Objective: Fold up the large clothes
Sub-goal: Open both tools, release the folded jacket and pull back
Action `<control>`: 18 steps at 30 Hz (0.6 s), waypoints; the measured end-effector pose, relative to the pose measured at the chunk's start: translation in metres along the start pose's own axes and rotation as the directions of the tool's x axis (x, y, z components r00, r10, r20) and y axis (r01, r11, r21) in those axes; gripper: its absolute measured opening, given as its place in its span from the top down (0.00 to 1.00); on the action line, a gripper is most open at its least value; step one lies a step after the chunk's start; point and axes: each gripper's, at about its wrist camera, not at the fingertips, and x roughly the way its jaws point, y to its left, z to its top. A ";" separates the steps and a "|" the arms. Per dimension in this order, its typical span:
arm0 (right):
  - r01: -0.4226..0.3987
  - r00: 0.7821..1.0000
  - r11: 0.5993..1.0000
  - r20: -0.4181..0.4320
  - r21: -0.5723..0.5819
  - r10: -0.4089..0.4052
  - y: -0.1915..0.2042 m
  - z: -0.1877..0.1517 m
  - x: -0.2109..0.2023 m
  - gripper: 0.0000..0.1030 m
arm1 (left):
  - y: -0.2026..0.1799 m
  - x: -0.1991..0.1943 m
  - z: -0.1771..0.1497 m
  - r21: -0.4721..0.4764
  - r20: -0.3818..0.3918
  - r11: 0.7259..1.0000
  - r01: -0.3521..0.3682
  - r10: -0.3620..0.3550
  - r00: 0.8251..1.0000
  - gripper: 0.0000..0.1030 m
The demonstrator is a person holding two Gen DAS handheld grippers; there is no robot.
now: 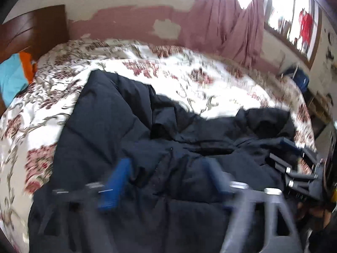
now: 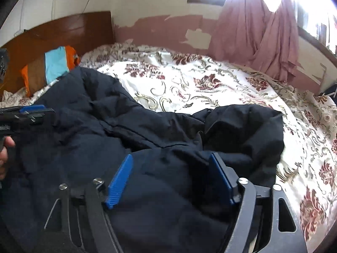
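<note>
A large dark navy padded jacket lies crumpled on the floral bedspread. One side runs toward the pillow; a bunched part lies at the right. My left gripper is blurred and hovers over the jacket's near part. Its blue pads are wide apart and it is open, with no cloth pinched. My right gripper is also open above the jacket, its blue pads well apart. Each gripper shows at the edge of the other's view: right, left.
A wooden headboard and a blue-and-orange pillow are at the far left of the bed. Pink curtains hang by bright windows along the far wall. Bare bedspread stretches beyond the jacket and to its right.
</note>
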 end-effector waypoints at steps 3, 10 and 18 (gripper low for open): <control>0.009 1.000 1.000 0.019 0.017 -0.009 0.003 -0.001 -0.029 0.29 | 0.001 -0.033 -0.006 -0.028 0.070 0.999 0.036 -0.034 0.997 0.12; -0.061 0.990 0.995 0.133 0.073 0.051 0.014 -0.001 -0.108 0.02 | -0.013 -0.101 -0.023 0.017 0.143 0.999 0.045 -0.047 0.989 0.09; -0.097 0.977 0.994 0.197 0.057 0.084 0.032 -0.025 -0.189 0.02 | -0.029 -0.181 -0.057 0.052 0.252 0.994 0.098 -0.108 0.962 0.01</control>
